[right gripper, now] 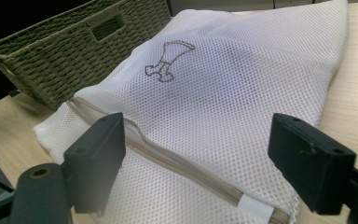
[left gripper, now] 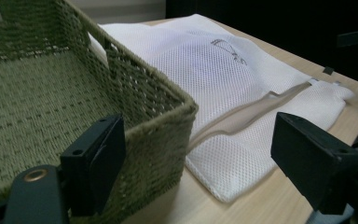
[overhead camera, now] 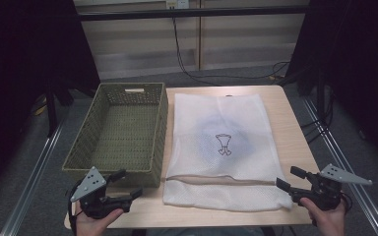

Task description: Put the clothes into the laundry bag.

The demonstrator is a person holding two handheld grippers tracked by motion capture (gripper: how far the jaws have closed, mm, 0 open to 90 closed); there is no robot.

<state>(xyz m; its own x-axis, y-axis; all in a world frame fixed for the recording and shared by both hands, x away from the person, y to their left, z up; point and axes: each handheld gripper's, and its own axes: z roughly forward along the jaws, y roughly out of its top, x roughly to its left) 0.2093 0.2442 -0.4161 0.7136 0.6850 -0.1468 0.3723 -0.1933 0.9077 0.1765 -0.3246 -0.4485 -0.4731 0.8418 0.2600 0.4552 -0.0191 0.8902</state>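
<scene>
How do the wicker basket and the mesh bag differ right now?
The wicker basket is green, stiff and open-topped; the mesh bag is white, soft and lies flat. The basket looks empty, while something dark shows through the bag, whose zipper looks closed. Both sit side by side on the table.

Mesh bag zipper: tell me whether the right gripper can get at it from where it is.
Probably yes. The right gripper is open at the near right corner of the mesh bag, and the zipper runs between its jaws in the right gripper view, with nothing lying over it.
</scene>
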